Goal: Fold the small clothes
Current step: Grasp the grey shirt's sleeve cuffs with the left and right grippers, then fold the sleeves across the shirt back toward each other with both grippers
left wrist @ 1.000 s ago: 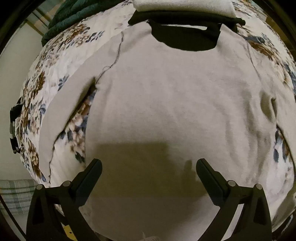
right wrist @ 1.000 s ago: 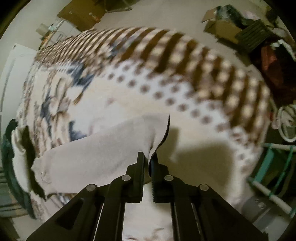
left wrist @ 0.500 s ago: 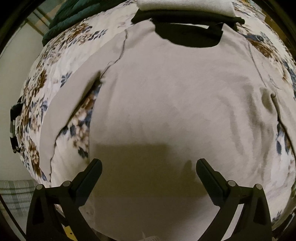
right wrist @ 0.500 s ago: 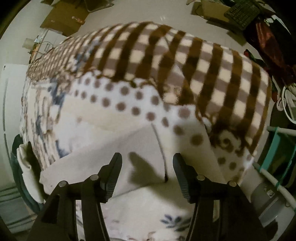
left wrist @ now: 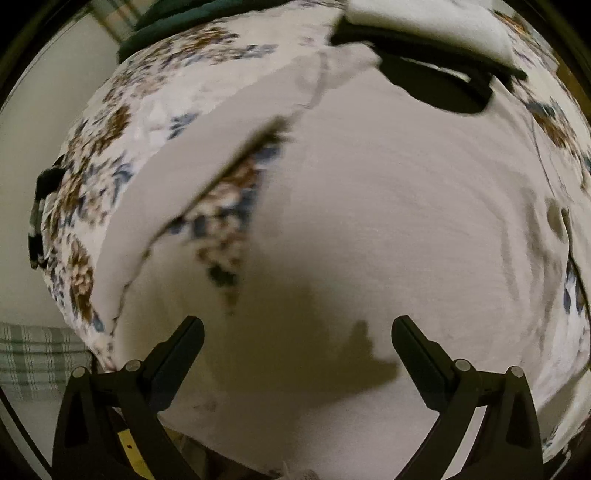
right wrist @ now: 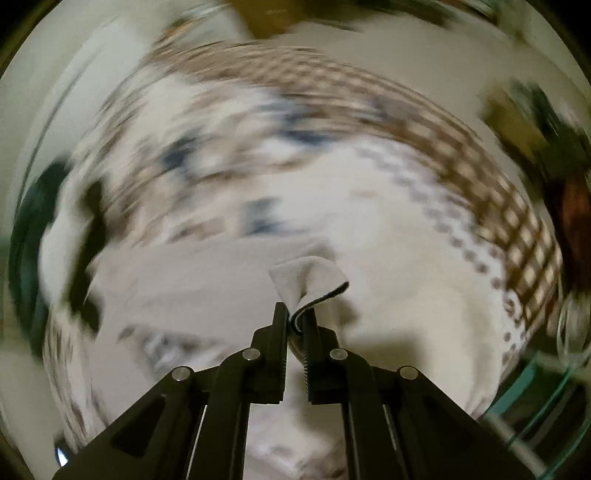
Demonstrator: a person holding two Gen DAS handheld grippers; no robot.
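A beige shirt (left wrist: 369, 221) lies spread flat on a floral bedspread (left wrist: 122, 122), its black-lined collar (left wrist: 443, 88) at the far end. Its left sleeve (left wrist: 207, 158) lies out to the left. My left gripper (left wrist: 297, 332) is open and empty, hovering over the shirt's lower body. In the right wrist view, my right gripper (right wrist: 294, 314) is shut on the cuff of the other sleeve (right wrist: 306, 280) and holds it lifted, the cuff bunched above the fingertips. The sleeve (right wrist: 192, 269) trails off to the left.
Folded white and black clothes (left wrist: 424, 22) are stacked beyond the collar. A dark green blanket (left wrist: 177, 14) lies at the back left. A brown checked and dotted blanket (right wrist: 461, 177) covers the bed's far side in the blurred right wrist view. Floor clutter (right wrist: 546, 122) lies beyond it.
My right gripper, open over the sleeve end half a second ago, has shut on the cuff again and lifted it. The left gripper has drifted right over the shirt, still open.
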